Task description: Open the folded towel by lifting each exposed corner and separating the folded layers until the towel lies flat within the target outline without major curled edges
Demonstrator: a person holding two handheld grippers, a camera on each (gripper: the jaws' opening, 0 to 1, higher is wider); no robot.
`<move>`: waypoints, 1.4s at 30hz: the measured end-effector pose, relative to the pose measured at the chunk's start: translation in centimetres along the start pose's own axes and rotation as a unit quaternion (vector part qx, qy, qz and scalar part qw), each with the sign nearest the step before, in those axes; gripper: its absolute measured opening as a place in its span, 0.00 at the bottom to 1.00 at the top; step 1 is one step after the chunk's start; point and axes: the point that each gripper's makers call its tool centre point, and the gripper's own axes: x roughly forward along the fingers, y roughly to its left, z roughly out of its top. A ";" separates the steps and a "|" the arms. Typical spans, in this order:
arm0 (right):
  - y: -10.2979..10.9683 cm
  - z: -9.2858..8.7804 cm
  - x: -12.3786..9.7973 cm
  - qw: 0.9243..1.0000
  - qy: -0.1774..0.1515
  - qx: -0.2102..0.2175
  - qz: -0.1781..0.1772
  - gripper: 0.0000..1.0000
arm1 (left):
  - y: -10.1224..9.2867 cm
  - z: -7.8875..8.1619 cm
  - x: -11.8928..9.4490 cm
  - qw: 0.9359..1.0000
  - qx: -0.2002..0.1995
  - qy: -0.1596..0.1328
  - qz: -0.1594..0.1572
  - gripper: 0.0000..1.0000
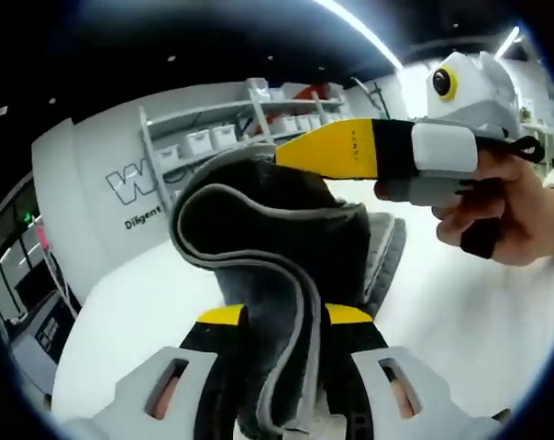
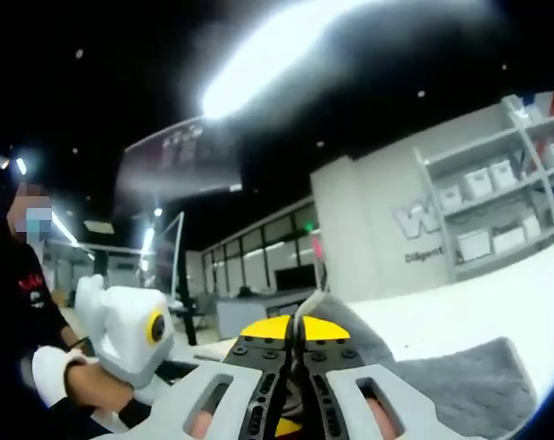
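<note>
The towel (image 1: 277, 247), dark grey with a pale edge band, was held up off the white table (image 1: 460, 321), bunched and looped between the two grippers; in the right gripper view part of it (image 2: 460, 385) lay draped on the surface to the right. The left gripper (image 1: 282, 316) was clamped on a thick bundle of folded layers; the right gripper (image 2: 295, 339) had its jaws pinched together on a thin edge, and in the left gripper view its yellow tips met the top of the cloth.

The risk looked plain: with several layers caught in the left jaws, pulling apart would likely drag the fold along rather than separate it; the thin pinch on the right might slip, dropping a curled corner; no target outline was visible, so placement could miss it.
</note>
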 end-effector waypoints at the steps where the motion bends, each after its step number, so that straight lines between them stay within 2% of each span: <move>1: 0.0 0.0 0.0 1.000 0.000 0.001 0.000 0.00 | 0.1 0.0 0.0 1.000 -0.002 0.000 0.001 0.23; 9: 0.1 0.1 0.0 1.000 0.002 0.001 -0.001 0.00 | 1.7 0.6 -0.8 0.998 -0.045 -0.024 0.020 0.11; 21: 0.1 -0.2 0.0 1.000 0.009 -0.002 0.000 0.00 | 5.3 -1.0 -1.7 0.990 -0.129 -0.017 0.052 0.10; 29: 1.4 -1.4 0.6 0.999 0.026 -0.031 0.013 0.00 | 6.5 -2.4 -1.8 0.986 -0.150 -0.002 0.067 0.10; 42: 3.5 -2.3 1.6 0.998 0.035 -0.039 0.030 0.00 | 7.2 -3.4 -2.1 0.982 -0.176 0.008 0.072 0.08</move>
